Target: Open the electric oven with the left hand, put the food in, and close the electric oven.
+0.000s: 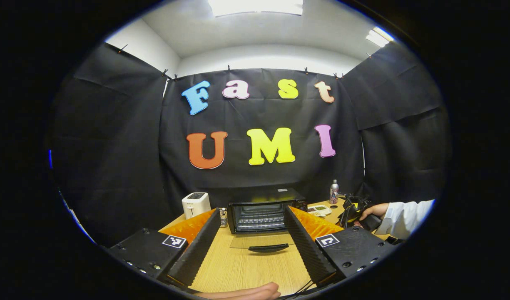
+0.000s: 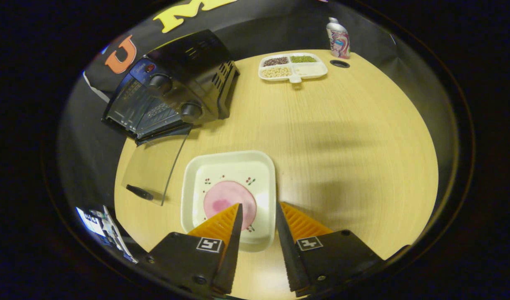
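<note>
The black electric oven (image 1: 261, 212) stands at the back of the wooden table, its glass door (image 1: 259, 241) folded down flat with the handle (image 1: 268, 248) toward me. My left gripper (image 1: 252, 211) is open wide, held back from the door with nothing between its fingers. In the right gripper view the oven (image 2: 188, 71) sits at upper left with its door (image 2: 155, 166) down. A white square plate (image 2: 225, 171) carries a round pink piece of food (image 2: 223, 200). My right gripper (image 2: 258, 205) is open, its fingers on either side of the plate's right rim near the front corner.
A white toaster (image 1: 195, 204) stands left of the oven. A divided tray of beans (image 2: 292, 66) and a can (image 2: 338, 38) sit at the table's far side. A person's hand and white sleeve (image 1: 400, 216) show at the right. Bare tabletop (image 2: 354, 158) lies right of the plate.
</note>
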{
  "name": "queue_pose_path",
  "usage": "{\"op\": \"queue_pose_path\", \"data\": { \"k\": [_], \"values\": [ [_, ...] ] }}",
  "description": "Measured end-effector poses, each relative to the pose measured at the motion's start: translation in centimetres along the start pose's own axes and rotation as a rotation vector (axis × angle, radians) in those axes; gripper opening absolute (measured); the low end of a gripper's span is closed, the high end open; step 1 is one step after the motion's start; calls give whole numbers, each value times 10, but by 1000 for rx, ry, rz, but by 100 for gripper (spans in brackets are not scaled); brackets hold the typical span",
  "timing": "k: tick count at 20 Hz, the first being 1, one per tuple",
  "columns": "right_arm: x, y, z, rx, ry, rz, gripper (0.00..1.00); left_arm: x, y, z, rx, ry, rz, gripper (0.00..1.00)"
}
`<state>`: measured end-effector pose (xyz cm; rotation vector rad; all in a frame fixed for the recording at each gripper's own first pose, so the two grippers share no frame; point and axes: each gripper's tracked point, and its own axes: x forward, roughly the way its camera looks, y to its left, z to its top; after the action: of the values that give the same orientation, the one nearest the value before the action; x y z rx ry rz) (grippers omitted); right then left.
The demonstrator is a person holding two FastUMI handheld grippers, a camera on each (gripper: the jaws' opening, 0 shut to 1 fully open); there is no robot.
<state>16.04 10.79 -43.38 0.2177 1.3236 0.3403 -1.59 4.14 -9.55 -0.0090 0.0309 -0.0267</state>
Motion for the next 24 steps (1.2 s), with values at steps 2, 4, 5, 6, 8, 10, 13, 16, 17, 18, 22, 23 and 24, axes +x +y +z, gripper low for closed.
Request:
{"op": "queue_pose_path", "data": {
  "k": [2,4,5,6,8,10,13,16,17,18,22,23,24],
  "values": [
    [3,-4,0,-1,0,15,34,-3,1,-1,-6,-2,-4,97],
    [5,-10,2,1,30,15,23,-4,4,-5,-12,0,-6,97],
    [7,-13,2,5,34,23,7,-5,7,-5,-17,2,1,97],
    [6,-13,2,42,40,43,9,-7,11,-6,-20,2,8,97],
    [6,-13,3,85,53,88,1,-7,13,-8,-26,3,15,97],
    [5,-12,3,164,59,139,4,-7,14,-9,-29,6,16,97],
    [2,-13,4,253,51,229,4,-6,14,-10,-18,15,23,97],
    [3,-14,6,303,17,309,4,-6,12,-9,-6,16,24,97],
    [2,-16,6,314,8,321,1,-6,10,-9,-6,16,21,97],
    [1,-18,6,323,4,328,1,-4,7,-10,-4,20,18,97],
    [-25,-31,3,352,-38,374,0,-3,1,-12,6,28,13,97],
    [-33,-32,3,355,-49,382,1,-3,-1,-11,7,28,12,97],
    [-40,-34,3,353,-64,390,4,-4,-3,-9,7,27,9,97]
  ]
}}
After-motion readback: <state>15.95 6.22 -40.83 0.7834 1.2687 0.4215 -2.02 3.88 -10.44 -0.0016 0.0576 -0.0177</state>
